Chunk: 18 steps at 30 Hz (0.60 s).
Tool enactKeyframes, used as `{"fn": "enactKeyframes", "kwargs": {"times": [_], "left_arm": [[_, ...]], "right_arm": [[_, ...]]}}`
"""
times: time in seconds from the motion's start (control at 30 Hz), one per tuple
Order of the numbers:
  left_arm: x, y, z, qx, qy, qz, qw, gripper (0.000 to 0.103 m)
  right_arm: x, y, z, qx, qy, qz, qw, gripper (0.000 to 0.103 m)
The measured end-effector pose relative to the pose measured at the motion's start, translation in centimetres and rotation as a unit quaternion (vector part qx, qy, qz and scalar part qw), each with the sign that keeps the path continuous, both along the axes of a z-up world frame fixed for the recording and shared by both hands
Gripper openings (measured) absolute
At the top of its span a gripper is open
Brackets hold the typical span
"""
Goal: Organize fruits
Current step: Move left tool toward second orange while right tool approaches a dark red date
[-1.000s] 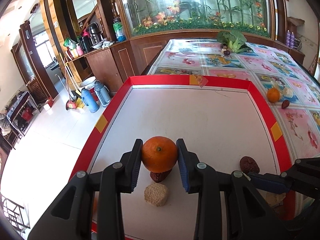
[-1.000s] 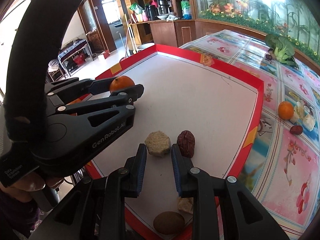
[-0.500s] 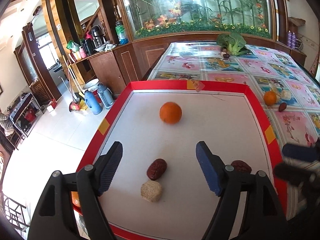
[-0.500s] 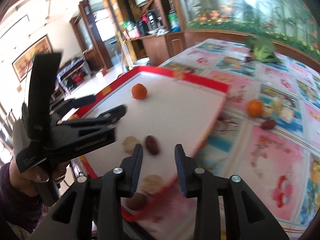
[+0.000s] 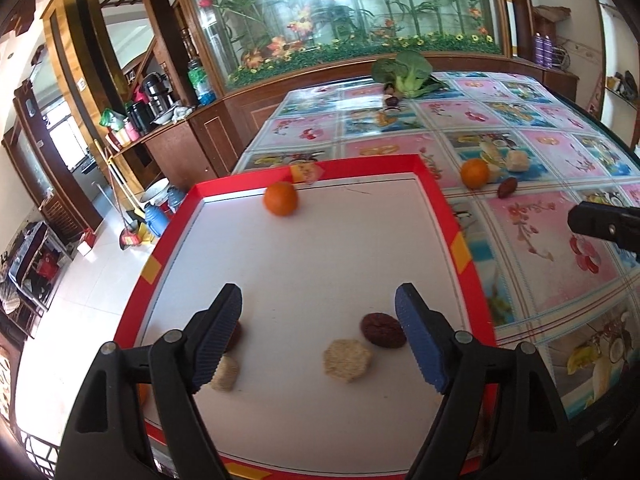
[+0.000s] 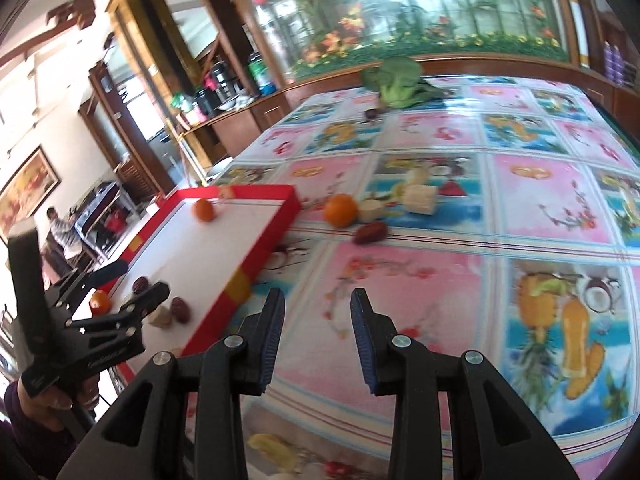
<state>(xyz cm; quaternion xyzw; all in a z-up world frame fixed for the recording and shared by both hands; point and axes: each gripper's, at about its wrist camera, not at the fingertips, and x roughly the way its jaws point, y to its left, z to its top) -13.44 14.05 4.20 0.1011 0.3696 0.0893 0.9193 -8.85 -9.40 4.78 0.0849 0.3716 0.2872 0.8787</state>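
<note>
A red-rimmed white tray (image 5: 450,216) holds an orange (image 5: 280,198) near its far edge. Two dark red dates (image 5: 382,330) and two tan cakes (image 5: 347,360) lie at its near end. My left gripper (image 5: 318,304) hangs open above that near end, wide apart, with nothing between its fingers. Outside the tray, on the tablecloth, lie a second orange (image 6: 340,210), a date (image 6: 370,233) and pale chunks (image 6: 420,198). My right gripper (image 6: 318,308) is open over the tablecloth, right of the tray (image 6: 240,248), well short of that orange.
A leafy green vegetable (image 5: 404,68) lies at the table's far end. Another small orange fruit (image 6: 99,302) sits at the tray's near left, beside the left gripper (image 6: 140,280), which a hand (image 6: 40,400) holds. Beyond the table's left edge the floor drops away.
The left gripper let go of the orange, opened wide and drew back; the orange now lies far in the tray. The right gripper swung from the tray's near end out over the tablecloth.
</note>
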Motion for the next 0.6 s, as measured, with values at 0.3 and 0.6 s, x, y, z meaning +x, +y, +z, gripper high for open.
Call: {"fn": "enactKeyframes", "kwargs": {"times": [0.3, 0.6], "left_arm": [[-0.1, -2.0, -0.4, 0.004, 0.010, -0.025, 0.9996, 0.080], [-0.2, -2.1, -0.2, 0.005, 0.010, -0.028, 0.9995, 0.080]], "right_arm": [[2.6, 0.0, -0.8, -0.006, 0.024, -0.022, 0.999, 0.034], [7.5, 3.1, -1.8, -0.075, 0.048, -0.064, 0.994, 0.033]]}}
